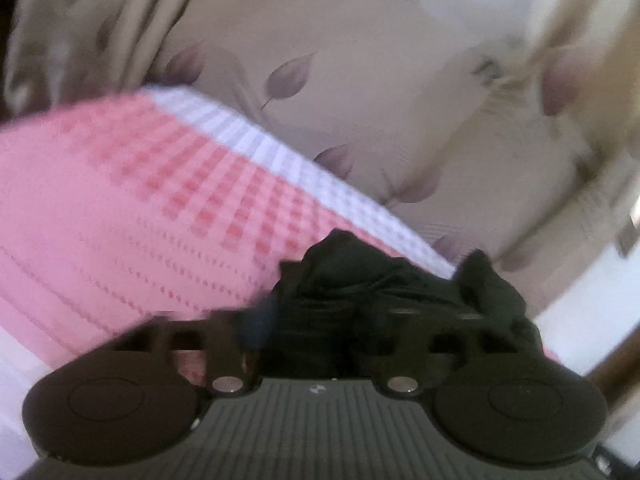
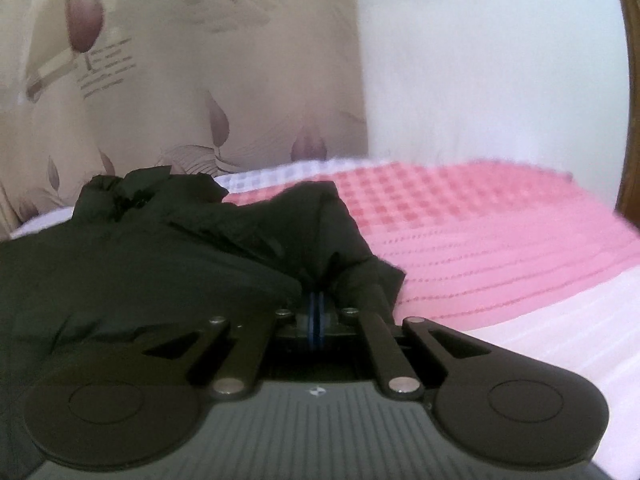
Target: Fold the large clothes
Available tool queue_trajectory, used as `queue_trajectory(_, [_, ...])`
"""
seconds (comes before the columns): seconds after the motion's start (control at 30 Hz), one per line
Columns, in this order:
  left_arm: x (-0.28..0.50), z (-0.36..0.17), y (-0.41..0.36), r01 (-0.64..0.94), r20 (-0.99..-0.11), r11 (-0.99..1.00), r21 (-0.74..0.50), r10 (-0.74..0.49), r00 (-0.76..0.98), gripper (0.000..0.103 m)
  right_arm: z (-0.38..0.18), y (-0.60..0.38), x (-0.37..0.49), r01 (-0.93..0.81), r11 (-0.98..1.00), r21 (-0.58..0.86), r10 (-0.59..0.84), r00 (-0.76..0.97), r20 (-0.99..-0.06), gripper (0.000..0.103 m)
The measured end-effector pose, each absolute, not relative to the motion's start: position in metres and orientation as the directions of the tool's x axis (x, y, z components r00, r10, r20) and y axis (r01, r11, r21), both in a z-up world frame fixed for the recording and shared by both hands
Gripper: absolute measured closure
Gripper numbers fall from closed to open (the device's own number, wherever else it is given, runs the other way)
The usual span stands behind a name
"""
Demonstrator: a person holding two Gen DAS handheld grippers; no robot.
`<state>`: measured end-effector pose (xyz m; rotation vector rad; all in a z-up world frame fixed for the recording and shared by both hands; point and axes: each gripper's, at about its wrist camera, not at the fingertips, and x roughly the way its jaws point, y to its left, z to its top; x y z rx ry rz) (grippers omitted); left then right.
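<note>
Bed cover: pink with little squares, white band along the far edge, spread flat and wide to the right of the right claw.
Bed edge, far side: white band runs just below the curtain in both views, tilted in the left wrist view.
Curtain: beige with purple leaf shapes, hangs behind the bed, close to the far edge.
Wall: plain white, to the right of the curtain.
Wood edge: brown, curved, at the far right side of the right wrist view.
Open room: lots of bare pink cover to the right of the right claw and to the left of the left claw.
Black cloth: big, dark and crumpled, piled on the bed, fills the left half of the right wrist view.
Right claw: blue pads squeezed tight together, pinching a fold of the black cloth right at the tips.
Cloth by the right claw: bunched up over and beyond the tips, spilling off to the left.
Left claw: tips buried in the black cloth, blurry; cannot tell if pinched or apart.
Cloth by the left claw: heaped right at the tips, pink cover behind it.
</note>
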<state>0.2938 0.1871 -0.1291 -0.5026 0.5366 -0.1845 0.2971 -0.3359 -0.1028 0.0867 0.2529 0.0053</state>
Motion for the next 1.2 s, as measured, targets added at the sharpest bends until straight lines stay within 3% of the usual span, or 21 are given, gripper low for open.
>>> queue_trajectory(0.03, [0.291,-0.123,0.188,0.042,-0.445,0.883,-0.468,-0.276,0.852,0.014,-0.103,-0.332,0.291,0.020,0.998,0.059,-0.006,0.972,-0.234,0.094])
queue_trajectory(0.07, [0.288,-0.117,0.190,0.052,-0.442,0.900,-0.433,-0.263,0.858,0.013,-0.102,-0.326,0.281,0.042,0.999,0.026,-0.035,0.978,-0.208,0.090])
queue_trajectory(0.17, [0.292,-0.106,0.204,0.106,-0.449,0.908,-0.405,-0.298,0.842,0.011,-0.099,-0.314,0.250,0.067,0.998,-0.002,-0.067,0.994,-0.083,0.049])
queue_trajectory(0.2, [0.297,-0.106,0.210,0.124,-0.462,0.895,-0.428,-0.335,0.821,0.010,-0.099,-0.311,0.237,0.060,0.998,0.010,-0.060,0.998,-0.026,0.025])
queue_trajectory(0.23, [0.304,-0.107,0.214,0.142,-0.478,0.880,-0.454,-0.375,0.794,0.010,-0.100,-0.308,0.225,0.052,0.998,0.020,-0.052,0.998,0.035,0.014])
queue_trajectory(0.3, [0.314,-0.112,0.218,0.175,-0.503,0.856,-0.487,-0.438,0.745,0.010,-0.102,-0.302,0.211,0.047,0.999,0.013,-0.048,0.994,0.094,0.014])
queue_trajectory(0.53, [0.342,-0.140,0.209,0.295,-0.510,0.782,-0.549,-0.593,0.622,0.017,-0.102,-0.295,0.208,-0.015,0.999,0.040,0.014,1.000,0.028,0.014])
queue_trajectory(0.77, [0.361,-0.148,0.201,0.403,-0.502,0.746,-0.529,-0.659,0.560,0.017,-0.111,-0.268,0.222,-0.102,0.995,0.002,0.102,0.994,-0.030,0.014])
queue_trajectory(0.93, [0.374,-0.145,0.193,0.481,-0.537,0.733,-0.481,-0.680,0.500,0.017,-0.112,-0.257,0.232,-0.093,0.995,-0.020,0.091,0.991,-0.093,0.014])
queue_trajectory(1.07, [0.372,-0.140,0.169,0.536,-0.603,0.781,-0.321,-0.605,0.520,0.018,-0.112,-0.251,0.236,-0.069,0.996,-0.049,0.063,0.991,-0.117,0.014])
queue_trajectory(1.2, [0.366,-0.142,0.155,0.546,-0.601,0.803,-0.237,-0.563,0.567,0.029,-0.112,-0.244,0.238,-0.063,0.994,-0.086,0.051,0.989,-0.137,0.011])
